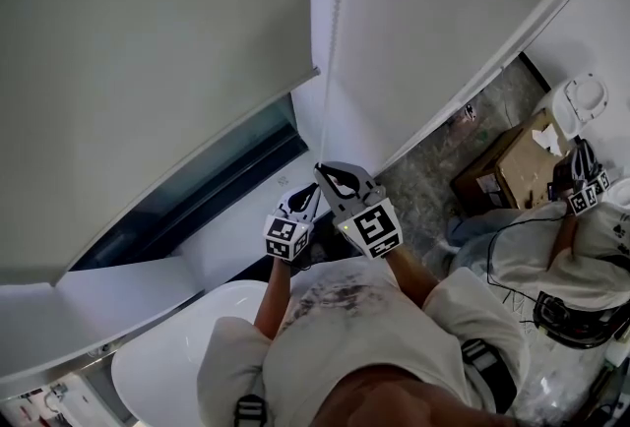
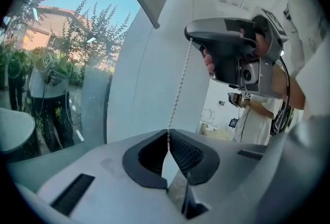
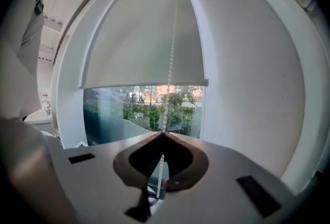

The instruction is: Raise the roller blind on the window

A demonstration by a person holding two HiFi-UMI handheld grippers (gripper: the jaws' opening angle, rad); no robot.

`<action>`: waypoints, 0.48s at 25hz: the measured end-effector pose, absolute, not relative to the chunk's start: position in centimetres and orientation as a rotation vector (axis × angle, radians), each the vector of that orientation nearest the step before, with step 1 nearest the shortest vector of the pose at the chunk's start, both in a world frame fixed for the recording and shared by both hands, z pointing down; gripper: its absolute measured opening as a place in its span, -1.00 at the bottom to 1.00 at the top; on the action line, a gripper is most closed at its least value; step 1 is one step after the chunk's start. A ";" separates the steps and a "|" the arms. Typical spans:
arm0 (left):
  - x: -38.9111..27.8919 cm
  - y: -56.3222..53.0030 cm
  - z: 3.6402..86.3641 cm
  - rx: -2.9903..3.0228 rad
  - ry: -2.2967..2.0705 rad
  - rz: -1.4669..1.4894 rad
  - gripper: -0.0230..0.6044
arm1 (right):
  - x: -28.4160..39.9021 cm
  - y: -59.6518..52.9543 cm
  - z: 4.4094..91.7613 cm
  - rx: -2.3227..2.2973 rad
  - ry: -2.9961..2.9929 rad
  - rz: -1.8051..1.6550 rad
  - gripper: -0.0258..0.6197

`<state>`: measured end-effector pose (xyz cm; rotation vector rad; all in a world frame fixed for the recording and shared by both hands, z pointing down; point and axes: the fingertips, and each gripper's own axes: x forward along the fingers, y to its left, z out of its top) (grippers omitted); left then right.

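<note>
— How far along are we with the blind (image 3: pixel 144 32)?

— Partway, by our reckoning. Its bottom bar hangs across the window (image 3: pixel 149 107). A band of glass is bare underneath, with trees showing beyond, but most of the pane we can see is still covered. A good deal of pulling is left.

— And our grip?

— We have the chain (image 3: pixel 170 58) in both. Our left claw (image 2: pixel 168 134) is closed tight on it, the beads pinched between the ribbed pads. Our right claw (image 3: pixel 163 133) is closed on it too, further up the same strand. From the left claw's camera the chain runs straight up into the right one's nose.

— Where does the chain sit?

— It hangs down the right edge of the blind, close to the white wall (image 1: pixel 433 12).

— What's around us?

— We take it for a bathroom. What looks like a white tub (image 1: pixel 167 356) lies below the window on our left. The floor (image 1: pixel 428 184) is speckled stone, and a cardboard box (image 1: pixel 517 169) stands on it to our right. Another person (image 1: pixel 541 253) is near the box, holding claws of their own.
</note>
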<state>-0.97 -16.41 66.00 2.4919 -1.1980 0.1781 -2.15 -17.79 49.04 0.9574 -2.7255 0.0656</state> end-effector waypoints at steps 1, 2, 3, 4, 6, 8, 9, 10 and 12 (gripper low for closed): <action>-1.9 -16.2 65.8 2.493 -1.197 0.170 -0.88 | -3.1 -17.7 48.9 0.954 -2.725 0.069 -0.73; -2.6 -15.7 65.5 2.496 -1.198 0.162 -0.87 | -3.7 -17.2 48.6 0.952 -2.727 0.066 -0.73; -3.0 -14.9 64.9 2.501 -1.203 0.158 -0.87 | -3.9 -16.5 48.2 0.948 -2.729 0.058 -0.73; -3.1 -14.1 64.3 2.511 -1.211 0.160 -0.87 | -3.7 -15.8 47.8 0.944 -2.733 0.048 -0.73; -2.8 -12.6 62.7 2.538 -1.226 0.159 -0.87 | -3.1 -14.6 47.3 0.942 -2.742 0.035 -0.73; -2.8 -11.5 60.5 2.569 -1.235 0.126 -0.87 | -2.6 -14.0 46.9 0.949 -2.748 0.029 -0.73; -3.0 -11.1 59.2 2.585 -1.239 0.097 -0.87 | -2.5 -13.7 46.7 0.952 -2.749 0.024 -0.73; -3.2 -10.7 57.9 2.601 -1.243 0.064 -0.87 | -2.5 -13.5 46.6 0.953 -2.749 0.018 -0.73; -3.6 -9.9 55.1 2.632 -1.249 0.005 -0.87 | -2.5 -13.1 46.4 0.955 -2.750 0.008 -0.73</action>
